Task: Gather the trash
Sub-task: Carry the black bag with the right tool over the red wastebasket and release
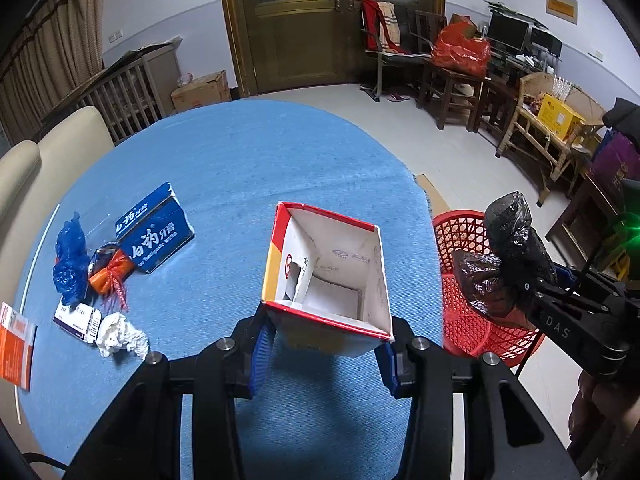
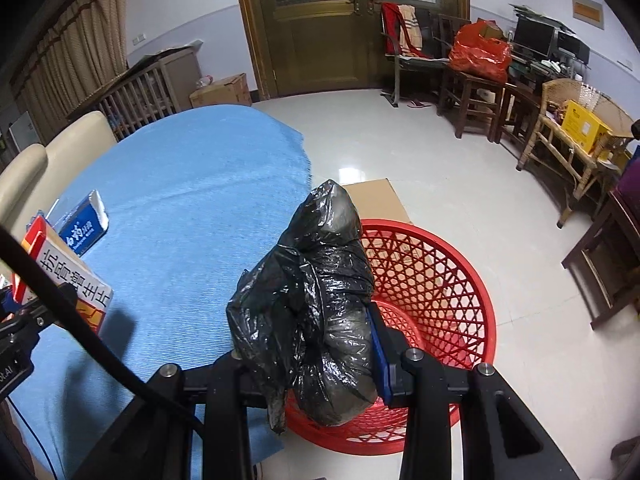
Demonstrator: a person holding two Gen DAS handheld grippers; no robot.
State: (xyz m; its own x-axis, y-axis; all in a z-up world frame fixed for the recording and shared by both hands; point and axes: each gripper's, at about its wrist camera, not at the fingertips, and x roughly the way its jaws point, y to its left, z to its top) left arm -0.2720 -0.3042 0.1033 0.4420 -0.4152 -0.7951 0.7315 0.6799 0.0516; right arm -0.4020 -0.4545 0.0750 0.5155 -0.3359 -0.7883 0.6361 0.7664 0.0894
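Blue tablecloth (image 1: 240, 168) fills the left wrist view. Red basket (image 2: 436, 280) on the floor off the cloth's edge, at 3 o'clock there. Left gripper (image 1: 324, 344) pinches an open red-rimmed carton (image 1: 328, 276) between its blue pads, mouth facing the camera. Right gripper (image 2: 312, 360) clamps a crumpled black plastic bag (image 2: 316, 300) above the basket's near rim. Loose litter at 9 o'clock: blue toothpaste box (image 1: 156, 236), white paper wad (image 1: 120, 334).
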